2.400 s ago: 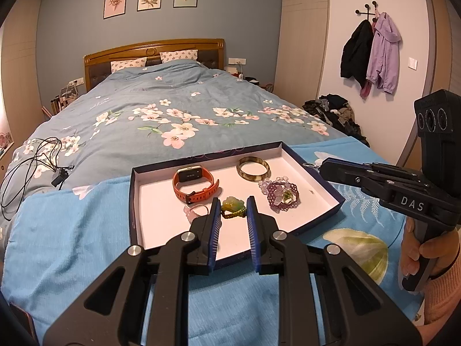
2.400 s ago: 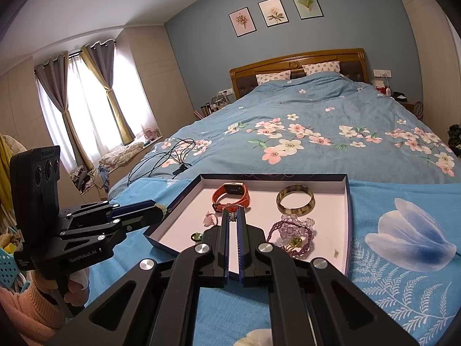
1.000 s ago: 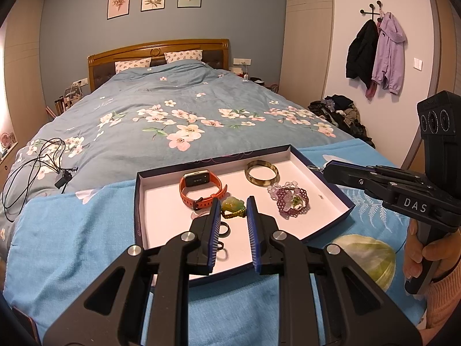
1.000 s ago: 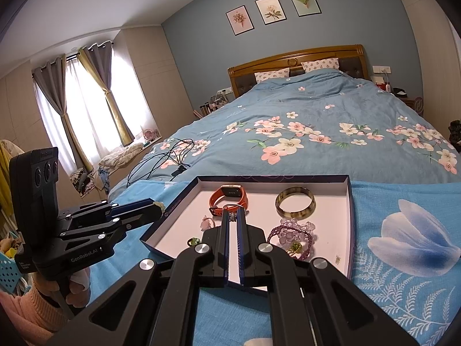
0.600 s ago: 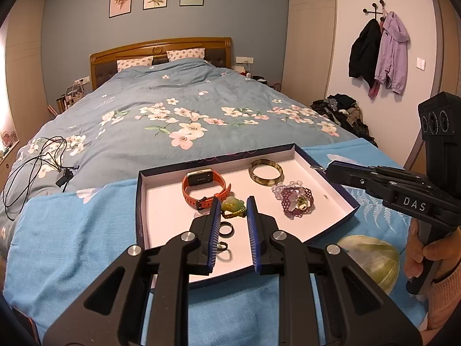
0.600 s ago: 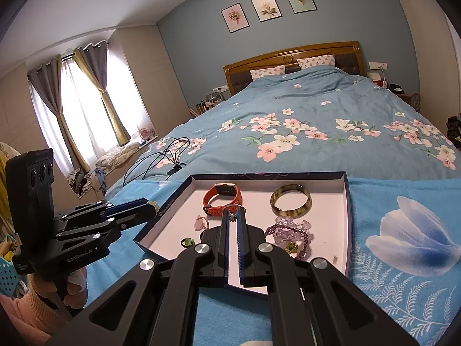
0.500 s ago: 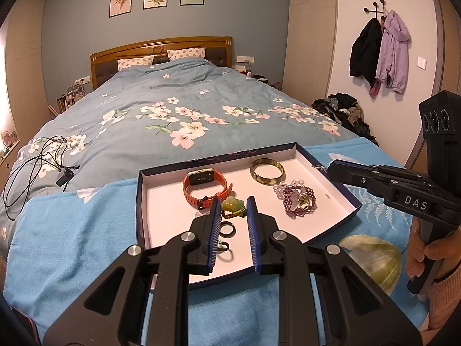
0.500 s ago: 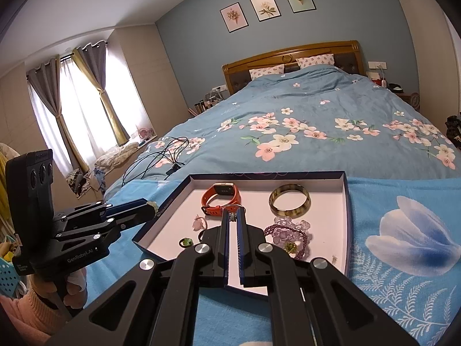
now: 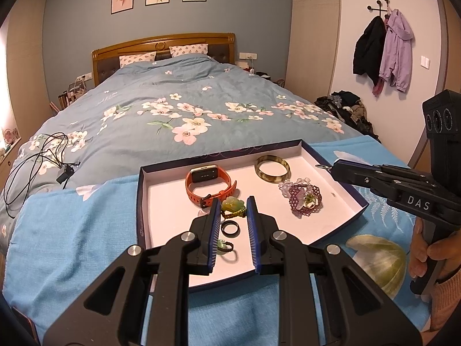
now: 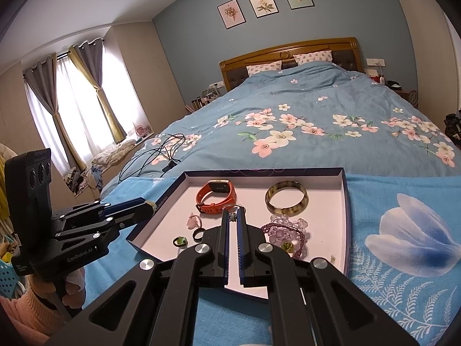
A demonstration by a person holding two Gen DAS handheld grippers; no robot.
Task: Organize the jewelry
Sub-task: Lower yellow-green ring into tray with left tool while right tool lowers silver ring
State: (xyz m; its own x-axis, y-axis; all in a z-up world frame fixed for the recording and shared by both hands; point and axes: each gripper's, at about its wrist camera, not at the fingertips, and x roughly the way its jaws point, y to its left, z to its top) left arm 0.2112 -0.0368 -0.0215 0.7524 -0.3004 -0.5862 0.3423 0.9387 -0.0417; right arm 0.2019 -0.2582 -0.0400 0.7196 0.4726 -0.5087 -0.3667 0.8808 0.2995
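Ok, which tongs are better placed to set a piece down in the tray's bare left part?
Left, probably. The left tongs, gripping a green pendant, sit by the left rim of the tray; the right tongs, shut on a silver ring, point at the crowded middle.

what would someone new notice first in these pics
The shallow dark-blue tray with a white floor at the foot of the bed draws the eye first, with an orange smartwatch and a mottled olive bangle near its far wall and a purple beaded bracelet just in front of the bangle. The left gripper pinches a green leaf-shaped charm, while the right gripper holds a small silver ring at its tips.
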